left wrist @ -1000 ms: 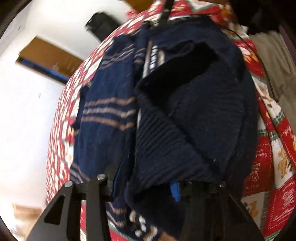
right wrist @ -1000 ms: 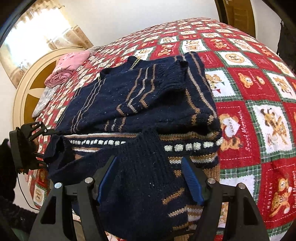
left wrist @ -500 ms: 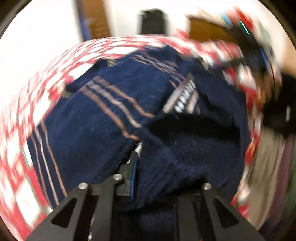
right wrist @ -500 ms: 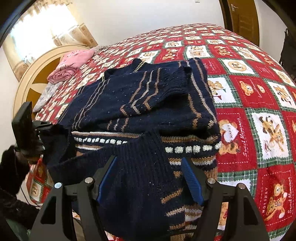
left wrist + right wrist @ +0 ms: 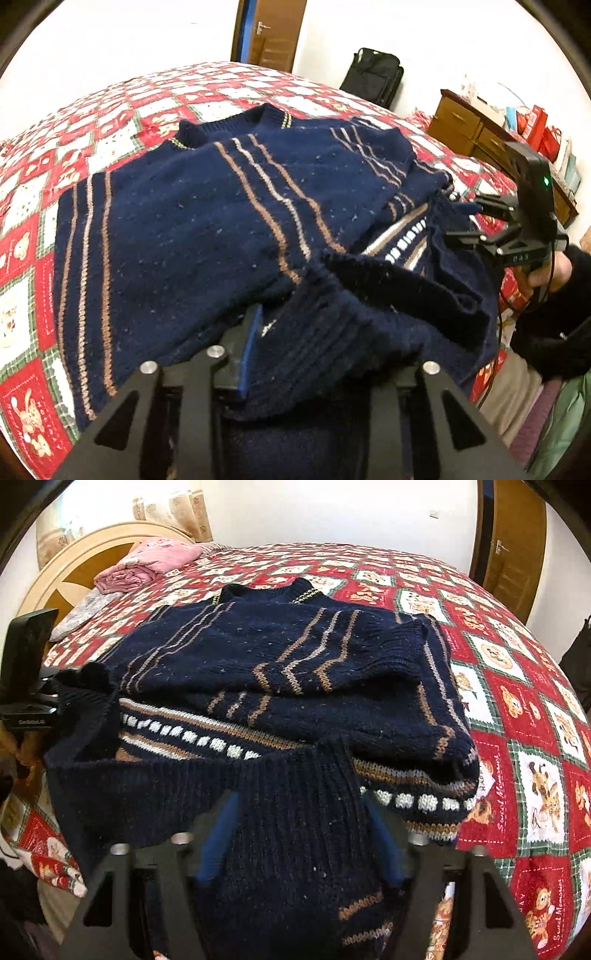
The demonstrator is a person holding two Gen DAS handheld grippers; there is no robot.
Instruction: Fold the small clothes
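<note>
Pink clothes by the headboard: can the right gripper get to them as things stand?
Probably not yet. The right gripper is shut on the sweater hem, and the pink clothes lie across the bed beyond the sweater. It would need to release first.

Bare quilt (image 5: 517, 709) lies beyond the sweater (image 5: 288, 664); pink clothes (image 5: 147, 563) crowd the headboard (image 5: 70, 572).

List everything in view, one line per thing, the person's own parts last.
sweater: 1, navy with tan stripes, sleeves folded in, on the quilt, hem lifted.
quilt: 1, red, white and green, covering the bed.
pink clothes: 1 pile, pink, by the headboard.
headboard: 1, cream, far left.
door: 1, brown, beyond the bed.
bag: 1, black, against the wall.
dresser: 1, brown, right.
left hand-held gripper: 1, black, shut on the hem.
right hand-held gripper: 1, black, shut on the hem.
</note>
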